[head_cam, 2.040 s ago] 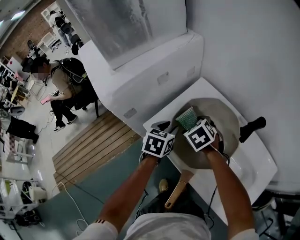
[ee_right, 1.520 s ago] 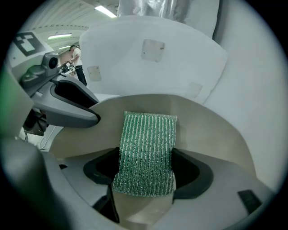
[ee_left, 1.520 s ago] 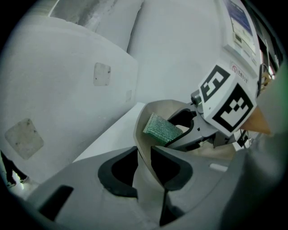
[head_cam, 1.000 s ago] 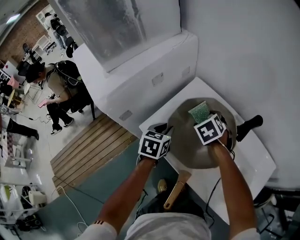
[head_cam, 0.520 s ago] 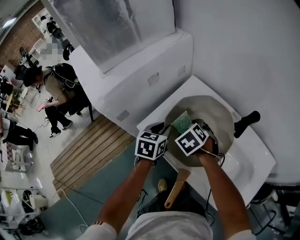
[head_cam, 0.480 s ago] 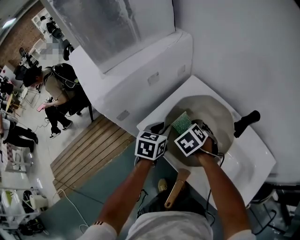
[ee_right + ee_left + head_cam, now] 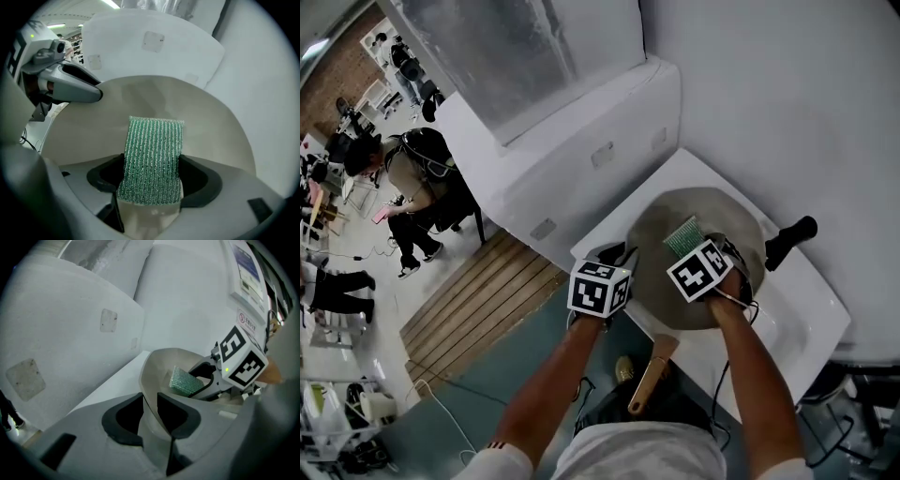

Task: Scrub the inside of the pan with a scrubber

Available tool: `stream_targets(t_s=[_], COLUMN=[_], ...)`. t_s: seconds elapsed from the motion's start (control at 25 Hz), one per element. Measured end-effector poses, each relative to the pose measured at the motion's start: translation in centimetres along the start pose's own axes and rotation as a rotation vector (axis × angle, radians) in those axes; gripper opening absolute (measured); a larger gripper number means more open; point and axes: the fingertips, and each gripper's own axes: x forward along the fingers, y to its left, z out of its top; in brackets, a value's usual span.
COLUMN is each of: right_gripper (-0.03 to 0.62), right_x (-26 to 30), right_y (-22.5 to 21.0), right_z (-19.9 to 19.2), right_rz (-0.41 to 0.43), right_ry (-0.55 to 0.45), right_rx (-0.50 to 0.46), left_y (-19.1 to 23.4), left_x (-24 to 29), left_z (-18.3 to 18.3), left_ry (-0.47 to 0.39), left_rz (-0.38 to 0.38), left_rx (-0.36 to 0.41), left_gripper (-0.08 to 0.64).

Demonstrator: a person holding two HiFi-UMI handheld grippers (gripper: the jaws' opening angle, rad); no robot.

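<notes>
Head view: the pan [image 7: 717,211] sits in the white basin [image 7: 792,323] at centre right, its wooden handle [image 7: 649,373] overhanging the near edge. The left gripper [image 7: 617,255] is at the pan's left rim. The right gripper [image 7: 692,247] is inside the pan, with the green scrubber [image 7: 680,234] at its tip against the inner wall.

Left gripper view: the jaws are clamped on the thin pan rim at lower centre, one pad inside and one outside. The scrubber is at centre right, just beside them.

Right gripper view: the jaws pinch the scrubber by its lower end only. The free upper part lies on the pan's inner face at centre.

Risks, as judged: the unsupported scrubber could fold or pull from the jaws under hard pressure. The rim grip is narrow, so a strong stroke could twist the pan loose or rock it. A stroke toward the left rim could knock the two grippers together.
</notes>
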Motion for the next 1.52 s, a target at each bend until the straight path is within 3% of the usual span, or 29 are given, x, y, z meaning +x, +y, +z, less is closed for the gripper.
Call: stream_targets(t_s=[0.36,0.64,0.88,1.52], right_gripper=[0.352,0.352,0.352,0.352], right_x=[-1.1,-3.7,-2.3,-1.6], right_y=[-2.1,3.0,7.1,0.3], right_z=[-1.4,0.6,0.1,-4.3], right_rz=[-0.046,0.051,0.13,-0.032], right_ry=[0.022,-0.053,-0.02,0.107], right_rx=[-0.005,-0.034,-0.043,-0.033], left_y=[-0.1,-0.1,-0.1,-0.1], left_x=[-0.1,-0.1,0.0,0.0], left_z=[0.0,0.0,0.0,-0.1], left_ry=[0.006,0.006,0.008,0.009], left_rz=[0.002,-0.004,-0.005,-0.016], left_rx=[0.006,0.008,0.006,0.012], left_gripper=[0.103,0.104,0.104,0.106])
